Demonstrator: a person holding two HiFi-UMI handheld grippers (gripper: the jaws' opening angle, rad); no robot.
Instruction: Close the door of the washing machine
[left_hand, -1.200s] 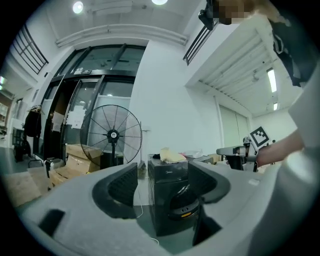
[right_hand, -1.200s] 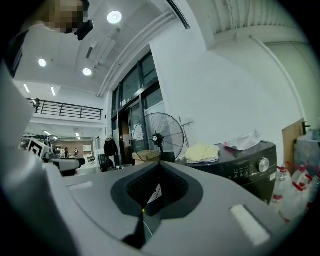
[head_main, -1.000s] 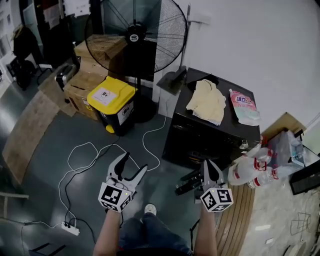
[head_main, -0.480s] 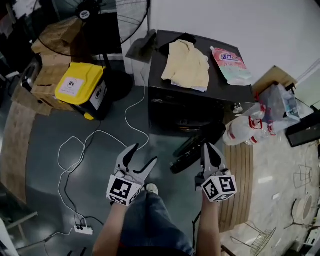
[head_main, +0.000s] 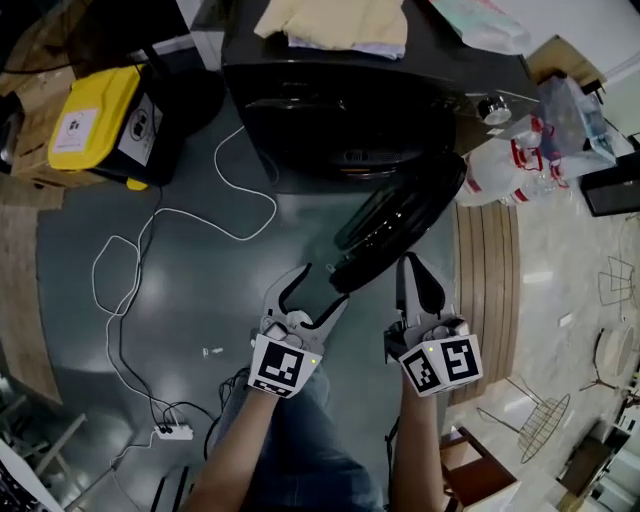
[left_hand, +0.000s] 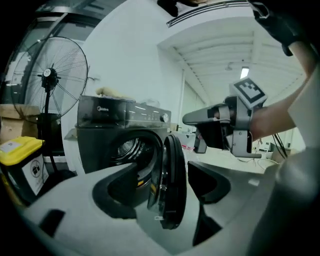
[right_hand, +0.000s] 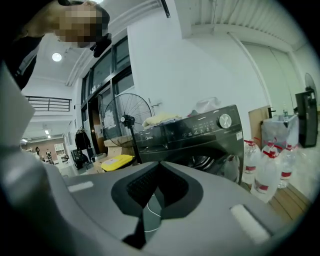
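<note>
Head view: the washing machine (head_main: 340, 110) has its door (head_main: 400, 225) swung open, its free edge just beside your left gripper (head_main: 318, 290), jaws spread. Left gripper view: the door stands edge-on between them. Right gripper view: your right gripper (right_hand: 155, 172) is pressed together, empty.

Head view dim from where I sit: floor (head_main: 200, 290) dull grey, washing machine (head_main: 330, 110) near black, detail swallowed. Slight softness, edges bowed. Left gripper view: heavy fisheye, black corners; white wall (left_hand: 130, 65) bright, ceiling lamp (left_hand: 244, 72) glaring, close foreground blurred. Right gripper view: same round distortion, round lamp (right_hand: 56, 57) blown out top left; I read background sharp, near grey mass out of focus.
</note>
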